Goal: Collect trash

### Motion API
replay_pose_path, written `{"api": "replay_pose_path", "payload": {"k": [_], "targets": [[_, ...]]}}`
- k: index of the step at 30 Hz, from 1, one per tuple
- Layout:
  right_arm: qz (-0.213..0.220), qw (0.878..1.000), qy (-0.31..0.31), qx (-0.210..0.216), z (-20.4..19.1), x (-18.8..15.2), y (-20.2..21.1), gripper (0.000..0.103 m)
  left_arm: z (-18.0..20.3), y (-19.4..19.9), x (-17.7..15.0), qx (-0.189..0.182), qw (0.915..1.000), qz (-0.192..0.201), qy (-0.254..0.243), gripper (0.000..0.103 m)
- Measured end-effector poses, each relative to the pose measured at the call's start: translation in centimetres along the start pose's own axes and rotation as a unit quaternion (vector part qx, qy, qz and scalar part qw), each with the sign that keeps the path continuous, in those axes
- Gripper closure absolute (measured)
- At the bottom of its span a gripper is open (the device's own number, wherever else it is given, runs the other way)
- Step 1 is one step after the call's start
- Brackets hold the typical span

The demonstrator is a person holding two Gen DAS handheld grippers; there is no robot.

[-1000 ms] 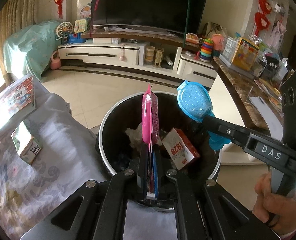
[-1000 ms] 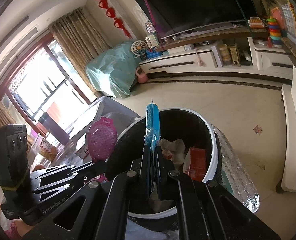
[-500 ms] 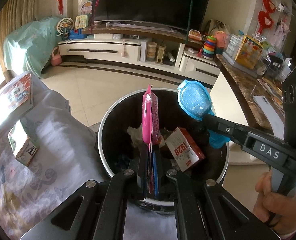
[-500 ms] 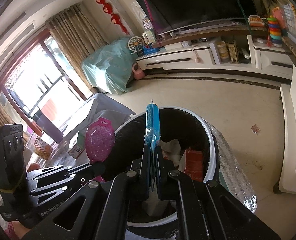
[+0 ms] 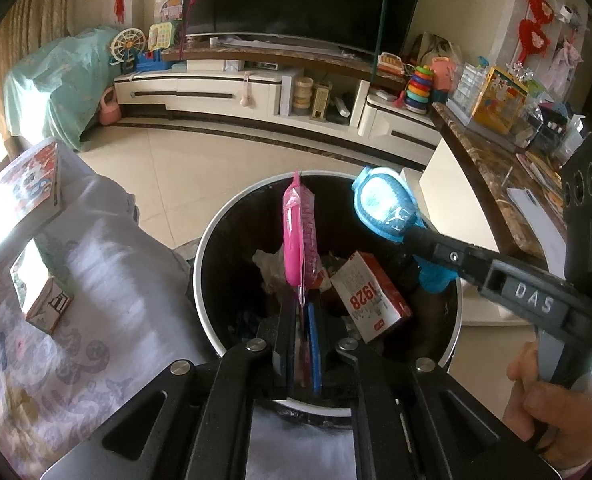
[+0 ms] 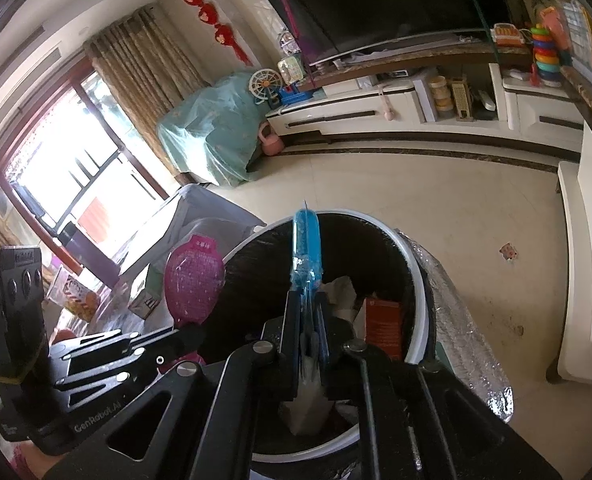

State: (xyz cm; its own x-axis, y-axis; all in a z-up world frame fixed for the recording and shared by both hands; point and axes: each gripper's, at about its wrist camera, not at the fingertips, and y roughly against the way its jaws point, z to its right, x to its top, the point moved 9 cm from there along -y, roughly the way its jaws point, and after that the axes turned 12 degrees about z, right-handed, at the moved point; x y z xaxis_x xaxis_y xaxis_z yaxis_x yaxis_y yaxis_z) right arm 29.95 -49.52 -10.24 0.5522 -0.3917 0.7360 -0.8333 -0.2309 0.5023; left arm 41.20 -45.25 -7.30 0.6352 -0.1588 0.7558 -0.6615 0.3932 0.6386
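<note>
My left gripper [image 5: 303, 312] is shut on a pink packet [image 5: 298, 240], held upright over the round white-rimmed trash bin [image 5: 208, 304]. My right gripper [image 6: 307, 312] is shut on a blue packet [image 6: 306, 248] over the same bin [image 6: 418, 312]. The blue packet [image 5: 384, 208] and right gripper [image 5: 416, 236] show at the right of the left wrist view. The pink packet [image 6: 194, 284] and left gripper [image 6: 184, 332] show at the left of the right wrist view. Inside the bin lie a red-and-white "1928" box [image 5: 370, 296] and crumpled paper [image 5: 270, 268].
A table with a patterned grey cloth [image 5: 76, 320] stands left of the bin, bearing a small box [image 5: 40, 304] and a picture book [image 5: 24, 188]. A marble counter with toys [image 5: 496, 160] is at the right. A TV cabinet [image 5: 256, 92] lines the far wall across tiled floor.
Both grippers have shifted slightly forward over the bin, still gripping their packets. The bin sits a little more centred under them.
</note>
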Motion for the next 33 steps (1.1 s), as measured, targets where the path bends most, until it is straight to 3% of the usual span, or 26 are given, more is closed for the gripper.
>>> {"api": "replay_pose_path", "payload": {"k": [2,3,4,6,9,13,16,24,28,33], "targets": [[-0.001,1.0,-0.013,0.0,0.3,0.1,0.1,0.083,-0.1,0.3,0.2,0.006,1.0,0.005,0.0,0.073],[0.002,1.0,-0.016,-0.001,0.4,0.3,0.2,0.07,-0.2,0.6,0.3,0.01,0.9999,0.011,-0.002,0.062],[0.006,1.0,-0.015,-0.004,0.4,0.4,0.4,0.056,-0.3,0.9,0.4,0.013,0.9998,0.017,-0.003,0.058],[0.013,1.0,-0.015,-0.001,0.2,0.5,1.0,0.045,-0.4,1.5,0.3,0.018,0.9995,0.025,-0.002,0.056],[0.022,1.0,-0.016,-0.001,-0.3,0.7,2.1,0.041,-1.1,3.0,-0.4,0.027,0.9989,0.038,0.009,0.052],[0.04,0.999,-0.007,0.0,-1.5,0.8,3.9,0.02,-2.2,5.9,-2.4,0.035,0.9967,0.061,0.04,0.041],[0.053,0.999,0.003,0.002,-2.8,0.1,5.5,0.017,-3.2,8.7,-4.7,0.045,0.9933,0.082,0.067,0.031],[0.077,0.997,0.03,-0.001,-6.2,-4.0,9.2,0.005,-4.4,16.1,-10.8,0.064,0.9833,0.131,0.11,0.025],[0.094,0.994,0.054,-0.013,-8.0,-5.7,10.9,0.001,-4.2,19.4,-13.0,0.078,0.9784,0.158,0.108,0.016],[0.123,0.987,0.1,-0.032,-10.2,-6.6,13.0,0.0,-3.3,23.4,-15.0,0.092,0.9717,0.196,0.095,0.015]]}}
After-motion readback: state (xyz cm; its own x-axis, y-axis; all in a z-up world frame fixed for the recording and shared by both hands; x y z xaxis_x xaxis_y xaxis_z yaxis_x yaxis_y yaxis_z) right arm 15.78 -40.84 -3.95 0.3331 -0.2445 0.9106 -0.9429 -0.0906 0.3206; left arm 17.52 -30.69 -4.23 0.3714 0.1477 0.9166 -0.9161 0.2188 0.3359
